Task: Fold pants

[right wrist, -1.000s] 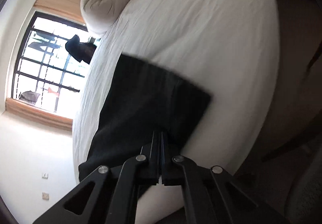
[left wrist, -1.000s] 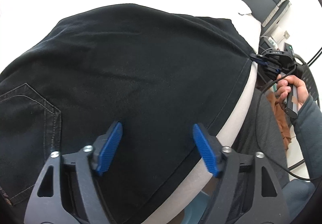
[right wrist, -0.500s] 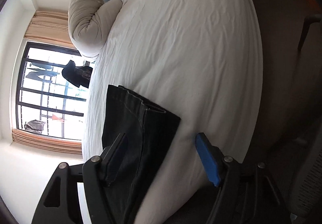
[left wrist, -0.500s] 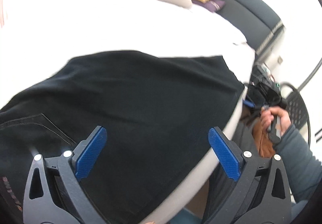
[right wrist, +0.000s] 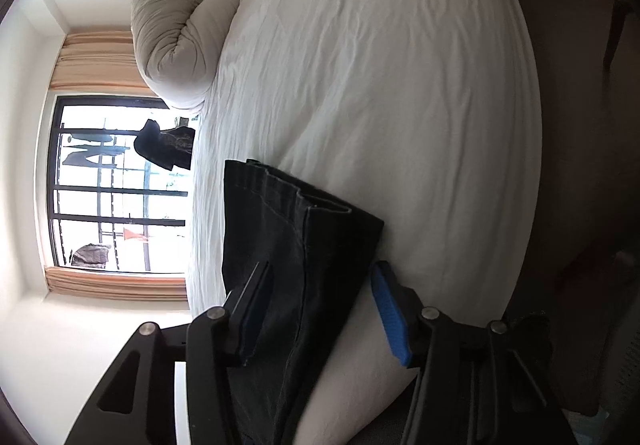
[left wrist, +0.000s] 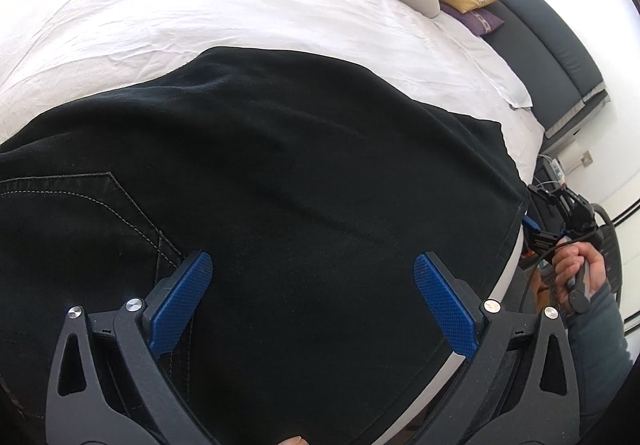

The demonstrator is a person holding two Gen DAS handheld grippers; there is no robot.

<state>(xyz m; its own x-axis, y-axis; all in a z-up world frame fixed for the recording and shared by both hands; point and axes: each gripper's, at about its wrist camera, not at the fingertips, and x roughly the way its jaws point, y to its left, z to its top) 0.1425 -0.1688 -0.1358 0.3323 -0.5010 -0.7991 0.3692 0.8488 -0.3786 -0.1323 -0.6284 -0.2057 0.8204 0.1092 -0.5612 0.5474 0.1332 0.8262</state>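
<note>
Both tools stand wide open and empty: the pants [left wrist: 280, 173] lie flat on the bed [left wrist: 200, 5] directly under the left gripper [left wrist: 312, 305], long axis running rightward to the hem beneath the right gripper [right wrist: 320, 309].

White-sheeted bed [right wrist: 380, 85], rolled duvet [right wrist: 176, 45], bright barred window [right wrist: 116, 185].

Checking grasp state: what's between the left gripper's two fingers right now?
Only the black pants lying flat on the bed; left gripper is open above the fabric, as the left wrist view shows.
</note>
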